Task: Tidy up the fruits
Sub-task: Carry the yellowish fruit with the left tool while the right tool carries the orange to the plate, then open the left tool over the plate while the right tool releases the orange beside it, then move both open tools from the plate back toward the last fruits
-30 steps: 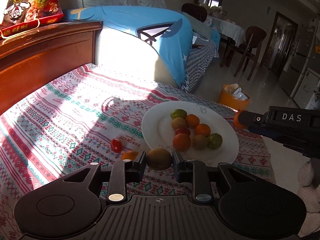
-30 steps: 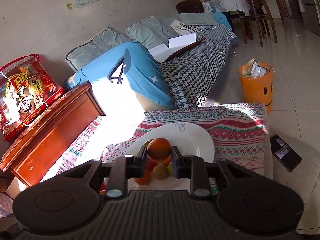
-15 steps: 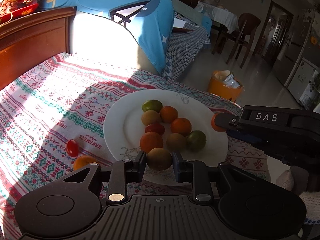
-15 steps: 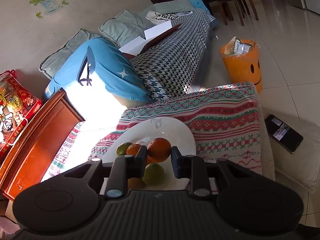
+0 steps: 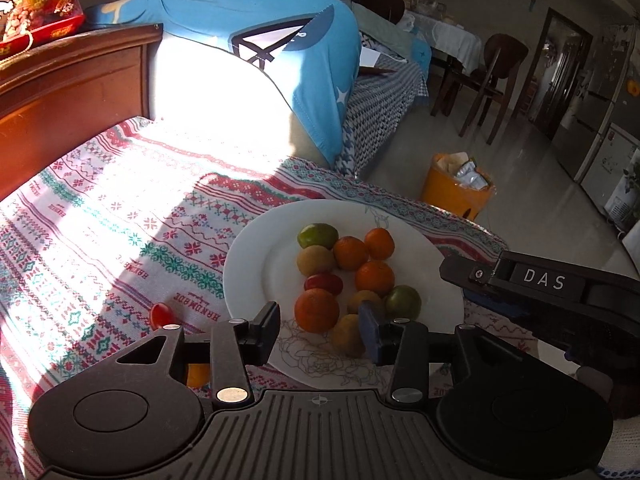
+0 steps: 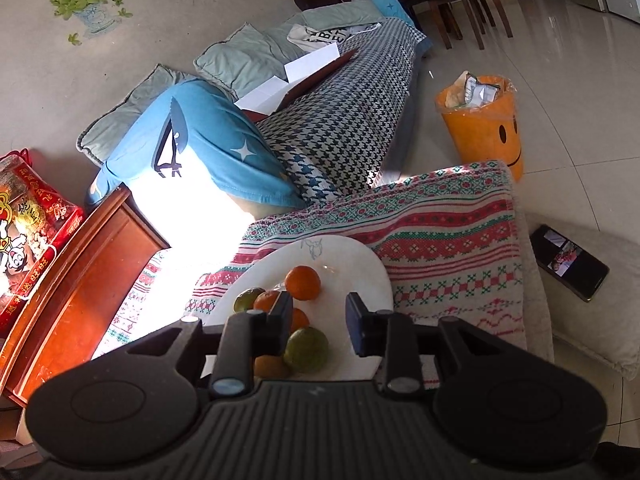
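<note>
Hovering low over the white plate [image 5: 256, 264], left gripper [image 5: 318, 330] and right gripper [image 6: 318, 322] both stand apart, empty. Piled fruits [image 5: 352, 276], round, no clear long axis; cherry tomato [image 5: 161, 315] lies off-plate on the cloth [image 5: 120, 216]. Risk: a fingertip nudge could roll fruit over the rim

Desk [image 5: 120, 208] covered by patterned red-green-white cloth [image 6: 440, 240], sunlit at left of left wrist frame. White plate [image 5: 256, 264] lies on cloth at centre frame, heaped with orange, green and yellowish fruit. Small red tomato [image 5: 161, 314] on cloth just left of plate, lower left. Orange fruit [image 5: 197, 374] on cloth below it, partly hidden. Phone [image 6: 570, 262] at right edge of right wrist frame, on pale surface beside cloth.
</note>
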The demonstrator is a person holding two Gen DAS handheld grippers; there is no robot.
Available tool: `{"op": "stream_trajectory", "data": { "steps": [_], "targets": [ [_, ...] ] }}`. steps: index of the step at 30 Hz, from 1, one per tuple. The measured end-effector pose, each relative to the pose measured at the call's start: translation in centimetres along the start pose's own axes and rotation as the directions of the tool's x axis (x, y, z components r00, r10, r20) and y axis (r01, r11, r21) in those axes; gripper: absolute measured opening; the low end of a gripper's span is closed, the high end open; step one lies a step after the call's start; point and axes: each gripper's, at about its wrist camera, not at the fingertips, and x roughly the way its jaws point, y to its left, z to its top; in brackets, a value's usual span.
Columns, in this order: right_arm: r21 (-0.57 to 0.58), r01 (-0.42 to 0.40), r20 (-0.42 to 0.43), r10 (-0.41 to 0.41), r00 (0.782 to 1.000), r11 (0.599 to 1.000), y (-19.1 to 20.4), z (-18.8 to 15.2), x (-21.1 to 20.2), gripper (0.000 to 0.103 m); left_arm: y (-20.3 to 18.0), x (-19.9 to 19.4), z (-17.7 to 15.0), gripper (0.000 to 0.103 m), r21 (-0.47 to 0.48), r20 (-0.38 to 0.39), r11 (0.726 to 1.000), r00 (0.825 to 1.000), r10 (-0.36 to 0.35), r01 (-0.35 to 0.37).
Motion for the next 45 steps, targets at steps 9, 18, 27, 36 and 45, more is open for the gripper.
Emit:
{"op": "stream_trajectory", "data": {
  "steps": [9, 18, 27, 36, 45],
  "targets": [
    [-0.061, -0.013, -0.006, 0.013, 1.0, 0.998, 1.2, -0.9, -0.9, 0.034, 3.2, -2.1, 0.6, 0.047, -0.014, 0.014, 0.999, 0.999, 0.039, -0.039],
    [-0.156, -0.044, -0.021, 0.041, 0.999, 0.987, 3.0, -2.0, -1.7, 0.034, 6.4, -3.5, 0.3, 0.048, -0.016, 0.001, 0.995, 0.995, 0.101, -0.1],
    [-0.224, -0.085, -0.062, 0.072, 0.995, 0.971, 4.7, -3.7, -1.7, 0.035, 9.0, -3.8, -0.1, 0.048, -0.05, -0.019, 0.986, 0.987, 0.16, -0.161],
    [-0.293, -0.175, -0.126, 0.143, 0.982, 0.94, 7.4, -5.6, -1.2, 0.036, 11.2, -3.4, -0.2, 0.046, -0.108, -0.034, 0.974, 0.98, 0.194, -0.197],
    [-0.344, -0.265, -0.232, 0.192, 0.954, 0.901, 10.2, -8.4, 1.0, 0.035, 12.4, -2.4, 0.2, 0.046, -0.137, -0.046, 0.971, 0.98, 0.193, -0.198]
  ]
}}
